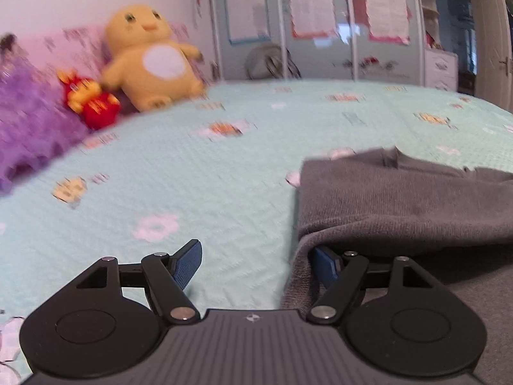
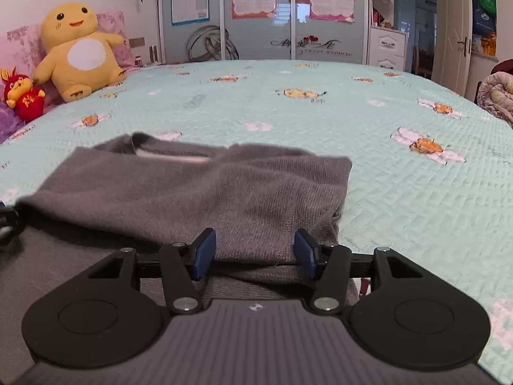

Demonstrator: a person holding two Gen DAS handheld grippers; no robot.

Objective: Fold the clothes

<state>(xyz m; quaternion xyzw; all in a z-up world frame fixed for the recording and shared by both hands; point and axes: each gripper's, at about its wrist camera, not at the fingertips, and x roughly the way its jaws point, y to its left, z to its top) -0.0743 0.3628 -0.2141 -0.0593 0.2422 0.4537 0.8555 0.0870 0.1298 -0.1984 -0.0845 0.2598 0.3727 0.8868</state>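
A gray sweater [image 2: 192, 192] lies on a big bed with a light green bedspread [image 2: 400, 192], at the near side of the bed, and it is already partly folded over itself. The fold is about halfway along, I think: the near part seems lifted up over the rest. The right gripper [image 2: 253, 252] has its jaws set a middling way apart with a thick bunch of the sweater's fold between them, and the blue pads [image 2: 203, 253] look to be touching the cloth on both sides, so it seems to hold the fold. The left gripper [image 1: 259, 264] has its jaws wide apart; one blue pad is over bare bedspread and the other is tucked under the sweater's left edge, so it is not pinching anything. Next, the left gripper likely needs to close on that edge, so both sides can go forward together and lie flat. There is lots of open bed ahead and to the right. On the left, a yellow plush toy [image 2: 77, 51], a small red plush toy [image 2: 24, 98] and a purple blanket [image 1: 29, 122] sit well away from the sweater.
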